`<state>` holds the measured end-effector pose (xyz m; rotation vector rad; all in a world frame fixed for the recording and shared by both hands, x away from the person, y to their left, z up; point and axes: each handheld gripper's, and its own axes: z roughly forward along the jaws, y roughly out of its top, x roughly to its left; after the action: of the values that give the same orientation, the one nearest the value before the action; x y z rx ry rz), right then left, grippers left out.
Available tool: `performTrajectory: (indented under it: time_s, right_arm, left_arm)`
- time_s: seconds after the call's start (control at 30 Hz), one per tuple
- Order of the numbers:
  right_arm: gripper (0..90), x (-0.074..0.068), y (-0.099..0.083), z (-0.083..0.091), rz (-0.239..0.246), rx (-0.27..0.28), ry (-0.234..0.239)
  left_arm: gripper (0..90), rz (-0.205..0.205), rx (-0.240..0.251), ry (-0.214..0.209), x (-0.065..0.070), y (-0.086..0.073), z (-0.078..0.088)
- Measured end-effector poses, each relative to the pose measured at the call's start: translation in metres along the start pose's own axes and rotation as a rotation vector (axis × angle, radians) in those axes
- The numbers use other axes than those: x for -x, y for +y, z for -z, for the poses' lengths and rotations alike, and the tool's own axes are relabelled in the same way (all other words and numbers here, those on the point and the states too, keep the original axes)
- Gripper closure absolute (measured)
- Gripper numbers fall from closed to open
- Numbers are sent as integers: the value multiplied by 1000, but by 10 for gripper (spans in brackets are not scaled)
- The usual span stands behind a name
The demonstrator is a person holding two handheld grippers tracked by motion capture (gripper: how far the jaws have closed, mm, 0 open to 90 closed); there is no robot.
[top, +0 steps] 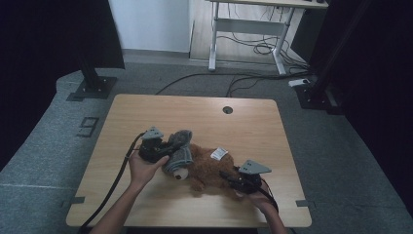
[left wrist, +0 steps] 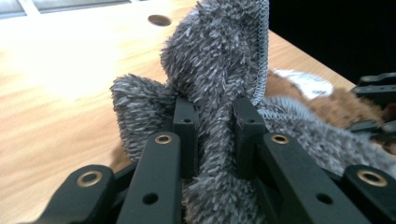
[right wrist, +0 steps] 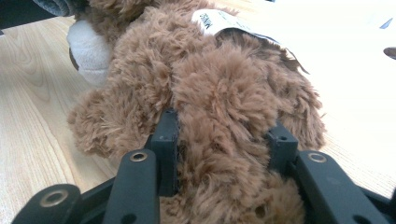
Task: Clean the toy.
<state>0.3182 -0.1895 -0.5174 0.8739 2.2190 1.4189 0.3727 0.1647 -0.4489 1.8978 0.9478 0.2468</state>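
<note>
- The left gripper [top: 163, 152] is at the left of the table [top: 146, 112]. Its jaws are pressed on a fold of the grey cloth [left wrist: 219, 60]; in the left gripper view the fuzzy fabric is squeezed between the two black pads.
- The cloth [top: 179, 148] looks like a small knitted garment or hat. It lies over the head end of the bear [top: 209, 170], just above the white muzzle [top: 181, 173].
- The bear lies on its side in the middle of the table, near the front edge, with a white tag [top: 218, 153] on top.
- The right gripper [top: 234, 179] is at the right end of the bear. Its jaws pinch a thick lump of brown fur [right wrist: 224, 107], so they are only partly closed.
- The step in hand seems to be working the cloth on or off the head while the right gripper keeps the bear steady; which of the two cannot be told.
- The next move probably calls for a slow pull on the cloth by the left gripper and a firm hold on the right, so that the bear does not slide.
</note>
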Motion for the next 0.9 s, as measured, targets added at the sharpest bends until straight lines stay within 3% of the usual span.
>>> performTrajectory:
  time_s: [0.1,0.23,0.4,0.57,0.7,0.8,0.9]
  right_arm:
    - [576,0,0,0,-1,1,0]
    - [576,0,0,0,-1,2,0]
    - [575,0,0,0,-4,4,1]
    - [574,1,0,1,-5,4,3]
    - [573,1,-1,1,-4,7,2]
    - [571,1,-1,1,2,15,3]
    - [567,1,-2,2,6,20,5]
  left_arm:
    - [751,21,7,7,-10,-8,5]
    - [751,41,-2,58,-23,-16,13]
    - [746,51,-25,91,-35,-14,21]
    - [745,10,-16,61,-19,7,14]
    - [740,-37,-23,25,4,27,-5]
    - [737,-66,-66,21,13,34,-25]
    - [734,-40,-126,19,6,25,-44]
